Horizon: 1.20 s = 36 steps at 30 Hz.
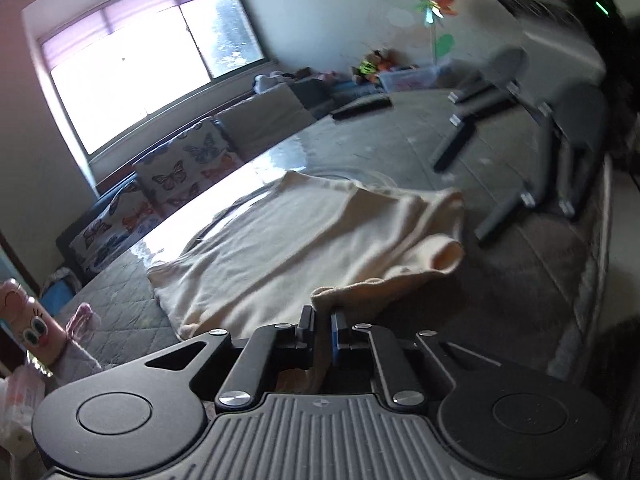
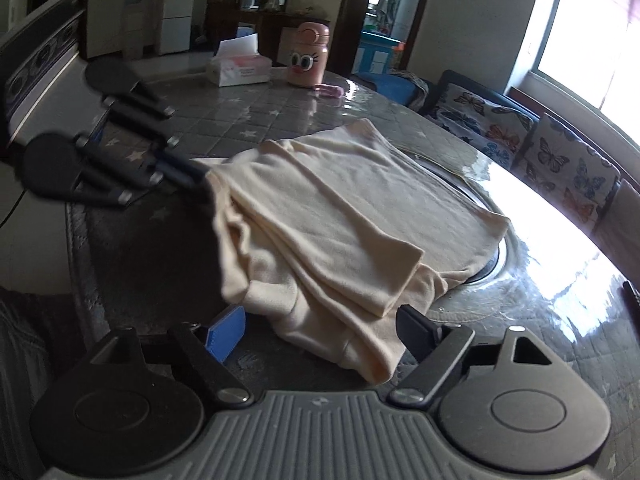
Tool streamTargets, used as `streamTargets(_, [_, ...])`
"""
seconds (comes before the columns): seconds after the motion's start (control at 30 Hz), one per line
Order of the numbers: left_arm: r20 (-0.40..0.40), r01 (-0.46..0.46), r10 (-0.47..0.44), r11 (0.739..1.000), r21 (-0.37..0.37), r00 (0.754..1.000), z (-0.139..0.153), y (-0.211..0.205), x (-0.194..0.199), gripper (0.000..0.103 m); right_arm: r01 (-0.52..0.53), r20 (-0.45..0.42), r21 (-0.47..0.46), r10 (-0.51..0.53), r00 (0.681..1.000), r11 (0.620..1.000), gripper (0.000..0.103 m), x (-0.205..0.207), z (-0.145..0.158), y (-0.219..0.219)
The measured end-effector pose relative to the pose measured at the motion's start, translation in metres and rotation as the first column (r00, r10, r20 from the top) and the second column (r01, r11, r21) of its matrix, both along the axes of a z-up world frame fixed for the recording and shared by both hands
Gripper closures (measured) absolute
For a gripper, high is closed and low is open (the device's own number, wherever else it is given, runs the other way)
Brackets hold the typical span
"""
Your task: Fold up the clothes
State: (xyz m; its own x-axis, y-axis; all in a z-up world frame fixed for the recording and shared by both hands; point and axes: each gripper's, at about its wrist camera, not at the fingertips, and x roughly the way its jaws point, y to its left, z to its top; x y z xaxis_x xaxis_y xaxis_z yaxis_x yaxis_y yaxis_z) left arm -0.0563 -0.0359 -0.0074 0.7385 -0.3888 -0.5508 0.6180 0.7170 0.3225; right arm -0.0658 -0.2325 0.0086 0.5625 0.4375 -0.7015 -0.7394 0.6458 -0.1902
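Note:
A cream garment (image 1: 300, 232) (image 2: 340, 208) lies folded in layers on the round table (image 2: 280, 112). In the left wrist view my left gripper (image 1: 322, 320) is shut on a bunched corner of the garment, lifting that edge slightly. The right wrist view shows the same left gripper (image 2: 200, 180) clamped on the garment's left corner. My right gripper (image 2: 320, 330) stands open at the garment's near end, with the cloth's folded hem lying between its blue-padded finger (image 2: 224, 332) and its black finger. From the left wrist view, the right gripper (image 1: 460, 200) hovers open by the sleeve end.
A pink bottle with cartoon eyes (image 2: 308, 56) (image 1: 28, 320) and a tissue box (image 2: 240, 66) stand at the table's far side. A sofa with butterfly cushions (image 2: 560, 160) (image 1: 180, 176) runs along the window wall. A dark flat object (image 1: 360, 108) lies on the table.

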Motion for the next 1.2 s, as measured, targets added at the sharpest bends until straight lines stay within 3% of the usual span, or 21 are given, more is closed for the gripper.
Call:
streamTargets(0.23, [-0.048, -0.062, 0.058, 0.994, -0.090, 0.997, 0.016, 0.002, 0.036, 0.096, -0.033, 0.033, 0.002, 0.033, 0.999, 0.999, 0.021, 0.012, -0.009, 0.014])
streamTargets(0.3, [-0.059, -0.071, 0.066, 0.993, -0.093, 0.996, 0.015, 0.003, 0.043, 0.096, -0.031, 0.027, 0.013, 0.031, 0.999, 0.999, 0.030, 0.020, -0.011, 0.017])
streamTargets(0.5, [-0.111, -0.108, 0.095, 0.988, -0.113, 0.989, 0.010, 0.013, 0.055, 0.097, -0.001, -0.039, 0.064, 0.003, 0.999, 0.998, 0.073, 0.041, -0.011, 0.016])
streamTargets(0.6, [-0.110, -0.101, 0.088, 0.988, -0.118, 0.990, 0.012, 0.020, 0.043, 0.094, 0.021, -0.072, 0.095, -0.014, 0.997, 0.995, 0.086, 0.050, -0.007, 0.013])
streamTargets(0.67, [-0.098, -0.092, 0.082, 0.990, -0.105, 0.992, 0.013, 0.026, 0.032, 0.089, 0.036, -0.095, 0.116, -0.025, 0.995, 0.993, 0.088, 0.055, -0.005, 0.011])
streamTargets(0.73, [-0.091, -0.080, 0.072, 0.992, -0.094, 0.993, 0.013, 0.030, 0.021, 0.066, 0.051, -0.118, 0.135, -0.035, 0.992, 0.989, 0.089, 0.061, -0.002, 0.009])
streamTargets(0.8, [-0.075, -0.060, 0.055, 0.996, -0.071, 0.996, 0.011, 0.030, 0.009, 0.055, 0.063, -0.131, 0.151, -0.043, 0.990, 0.986, 0.090, 0.064, 0.001, 0.008])
streamTargets(1.0, [-0.032, 0.005, -0.005, 1.000, 0.014, 0.999, -0.006, 0.018, -0.012, 0.044, 0.110, -0.169, 0.208, -0.075, 0.983, 0.972, 0.090, 0.076, 0.011, 0.004])
streamTargets(1.2, [0.057, -0.003, -0.003, 0.994, 0.109, 0.998, -0.023, -0.002, -0.016, 0.038, 0.132, -0.182, 0.226, -0.091, 0.979, 0.965, 0.091, 0.082, 0.016, 0.005])
